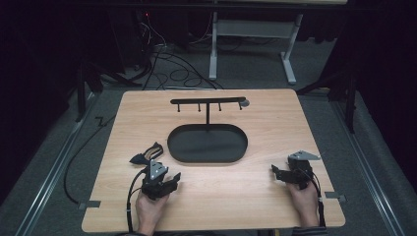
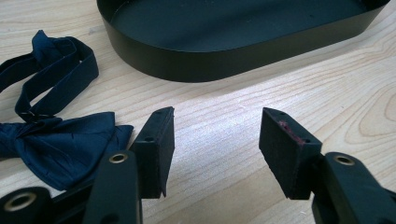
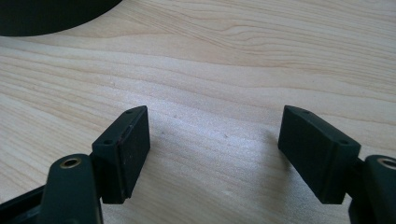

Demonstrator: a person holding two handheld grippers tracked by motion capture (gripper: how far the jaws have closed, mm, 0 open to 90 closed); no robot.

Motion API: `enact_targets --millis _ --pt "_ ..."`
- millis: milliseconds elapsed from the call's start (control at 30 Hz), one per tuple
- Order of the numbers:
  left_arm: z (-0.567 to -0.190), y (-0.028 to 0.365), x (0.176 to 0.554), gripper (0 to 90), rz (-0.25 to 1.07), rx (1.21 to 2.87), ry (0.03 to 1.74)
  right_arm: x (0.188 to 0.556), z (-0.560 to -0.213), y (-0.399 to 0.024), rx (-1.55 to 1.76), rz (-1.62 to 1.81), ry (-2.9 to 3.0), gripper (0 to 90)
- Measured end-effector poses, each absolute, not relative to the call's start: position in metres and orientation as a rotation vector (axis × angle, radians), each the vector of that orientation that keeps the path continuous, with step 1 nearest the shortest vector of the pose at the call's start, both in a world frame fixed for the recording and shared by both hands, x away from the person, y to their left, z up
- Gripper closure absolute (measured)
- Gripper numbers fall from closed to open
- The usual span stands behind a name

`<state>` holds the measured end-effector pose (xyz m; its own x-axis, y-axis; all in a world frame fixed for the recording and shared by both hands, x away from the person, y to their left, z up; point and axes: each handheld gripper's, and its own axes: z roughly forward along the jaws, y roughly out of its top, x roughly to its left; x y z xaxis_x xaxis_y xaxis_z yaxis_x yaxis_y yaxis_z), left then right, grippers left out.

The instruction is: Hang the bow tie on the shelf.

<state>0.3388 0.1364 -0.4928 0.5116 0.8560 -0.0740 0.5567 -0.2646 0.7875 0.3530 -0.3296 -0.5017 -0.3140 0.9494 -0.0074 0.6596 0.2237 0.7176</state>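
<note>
Two grippers rested low over a pale wooden bench [image 1: 275, 113], each in one of the person's hands. At the near left, the left gripper [image 2: 217, 142] had its fingers [image 2: 156, 149] spread wide with only bare wood between them, gripping nothing. A dark blue bow tie [image 2: 60, 144] lay flat on the bench just beside the left finger, outside the gap; whether cloth and finger touched could not be told. Its strap [image 2: 56, 77] looped away toward the far side. In the high view the bow tie [image 1: 146, 153] sat between the left gripper [image 1: 164, 178] and the near left end of a black oval tray [image 1: 177, 152], near the tray but apart from it. Behind the tray stood a black T-shaped rack [image 1: 208, 102] with small hooks. At the near right, the right gripper [image 3: 212, 149] likewise held its fingers [image 3: 128, 147] wide apart over bare wood, well apart from the bow tie.
</note>
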Motion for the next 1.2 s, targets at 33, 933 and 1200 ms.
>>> enact_targets --millis 33,933,1200 --pt "-0.492 0.137 0.338 46.1 0.479 1.962 1.154 0.353 -0.502 -0.33 1.48 0.863 2.055 26.2" --pt "-0.462 0.155 0.341 49.4 0.492 1.911 1.135 0.353 -0.502 -0.33 1.476 0.862 2.058 26.0" --pt "-0.445 0.17 0.345 52.1 0.542 1.9 1.135 0.353 -0.502 -0.329 1.473 0.858 2.06 25.9"
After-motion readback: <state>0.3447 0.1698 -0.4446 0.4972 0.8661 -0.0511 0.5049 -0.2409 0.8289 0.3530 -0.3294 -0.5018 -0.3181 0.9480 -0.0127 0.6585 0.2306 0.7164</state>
